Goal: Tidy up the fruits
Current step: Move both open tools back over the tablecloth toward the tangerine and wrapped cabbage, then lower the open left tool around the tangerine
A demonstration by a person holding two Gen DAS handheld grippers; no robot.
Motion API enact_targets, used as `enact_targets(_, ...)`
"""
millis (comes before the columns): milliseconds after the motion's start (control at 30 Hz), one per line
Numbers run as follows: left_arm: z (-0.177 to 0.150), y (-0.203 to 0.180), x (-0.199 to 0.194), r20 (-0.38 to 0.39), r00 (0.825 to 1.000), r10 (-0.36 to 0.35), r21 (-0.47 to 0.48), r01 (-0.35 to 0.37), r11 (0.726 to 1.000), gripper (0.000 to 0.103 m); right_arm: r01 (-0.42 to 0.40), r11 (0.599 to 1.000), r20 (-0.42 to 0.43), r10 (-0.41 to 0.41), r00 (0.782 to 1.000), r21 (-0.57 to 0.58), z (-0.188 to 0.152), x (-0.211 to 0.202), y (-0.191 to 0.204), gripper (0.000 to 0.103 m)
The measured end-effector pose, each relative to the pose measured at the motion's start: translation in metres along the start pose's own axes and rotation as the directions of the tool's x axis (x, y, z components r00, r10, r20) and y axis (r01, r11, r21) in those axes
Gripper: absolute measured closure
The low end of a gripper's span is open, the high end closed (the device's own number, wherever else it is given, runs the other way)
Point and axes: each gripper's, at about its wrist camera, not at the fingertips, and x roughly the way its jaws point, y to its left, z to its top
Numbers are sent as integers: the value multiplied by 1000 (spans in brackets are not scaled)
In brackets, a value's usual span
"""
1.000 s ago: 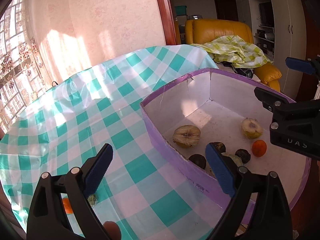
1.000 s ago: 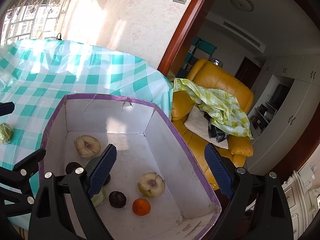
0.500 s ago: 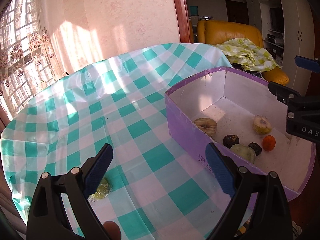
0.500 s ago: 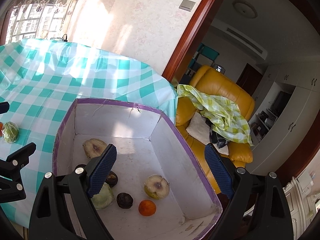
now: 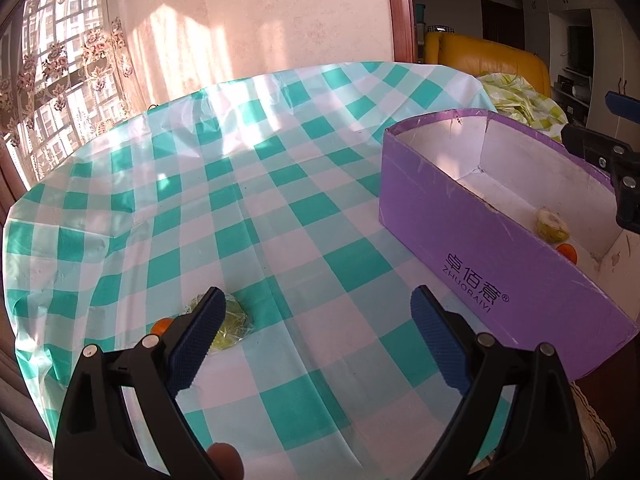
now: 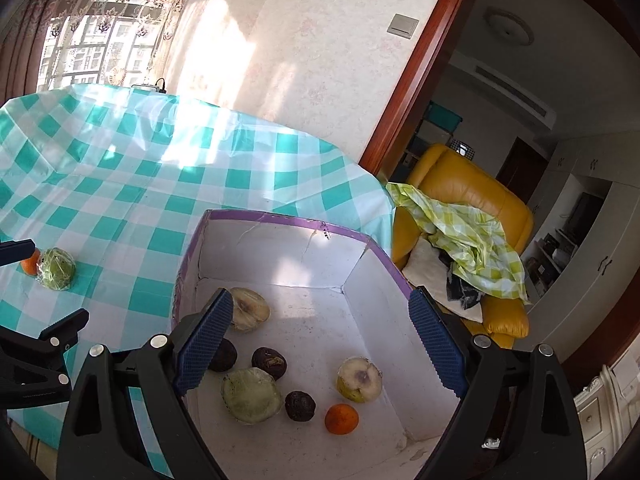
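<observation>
Fingers (image 5: 196,342) of left gripper (image 5: 316,340) spread wide, empty, low over checked desk (image 5: 280,208). Wrapped green fruit (image 5: 234,322) just behind the left finger, small orange (image 5: 162,325) touching it on its far side. Purple box (image 5: 480,240) off to the right.

Fingers (image 6: 204,342) of right gripper (image 6: 320,340) likewise spread, pinching nothing, above the purple box (image 6: 280,220). Inside: cut pale fruit (image 6: 248,309), green-white half (image 6: 251,396), three dark fruits (image 6: 269,362), another cut half (image 6: 359,379), orange one (image 6: 341,419). Outside, left on the desk (image 6: 120,184): wrapped green fruit (image 6: 56,269) beside small orange (image 6: 30,264).
</observation>
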Motion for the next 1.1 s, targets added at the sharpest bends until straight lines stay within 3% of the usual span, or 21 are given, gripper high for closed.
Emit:
enact_targets(267, -28, 24, 1, 4, 999, 44, -60, -43, 997, 9, -122, 992, 45, 121, 992, 26, 3, -14, 36, 16)
enact_targets(567, -52, 60, 0, 10, 998, 69, -157, -66, 985, 9, -247, 969, 52, 246, 968, -1, -6, -22, 87, 16)
enact_targets(867, -62, 126, 4, 1, 998, 70, -356, -65, 932, 17, -360, 933, -24, 360, 933, 33, -22, 5, 125, 16)
enact_targets(1100, -64, 149, 16, -16, 999, 35, -427, -39, 904, 26, -444, 895, -81, 447, 891, 52, -29, 29, 154, 16)
